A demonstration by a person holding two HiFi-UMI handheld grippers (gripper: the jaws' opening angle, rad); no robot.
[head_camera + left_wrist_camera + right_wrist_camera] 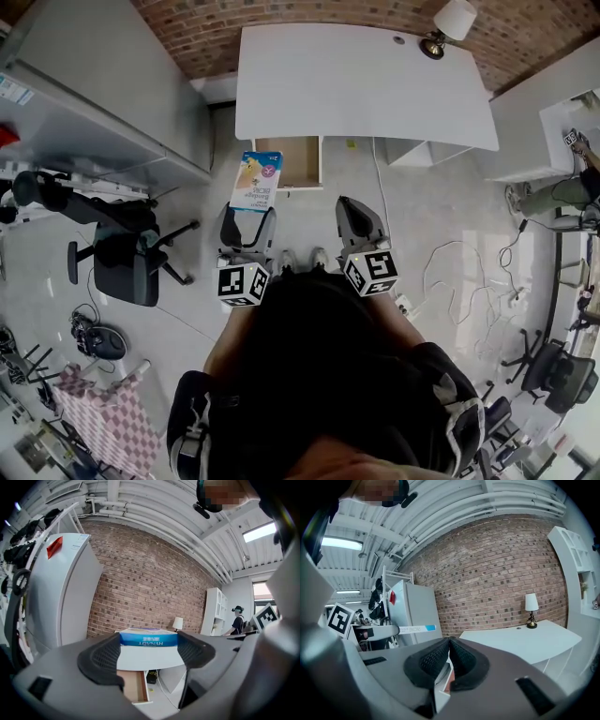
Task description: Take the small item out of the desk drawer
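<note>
Box (256, 180): I count one, and it sits between the jaws of the left gripper (247, 217), which are pressed against its two sides near its closer end. Its long axis runs straight away from me towards the desk, with the flat printed face turned up at the head camera. In the head view its far end overlaps the left edge of the drawer (298, 159).

I am driving two grippers. On the right gripper (359, 220) the jaws are pressed together with nothing between them, and it hangs level with the left one, a little apart from it.

Beyond them is one drawer, pulled out from under the front edge of the tabletop (356, 84), and the part of its wooden bottom that shows is bare. There is one tabletop, white, with one lamp (448, 26) at its far right corner. A brick wall (309, 14) is behind it.
</note>
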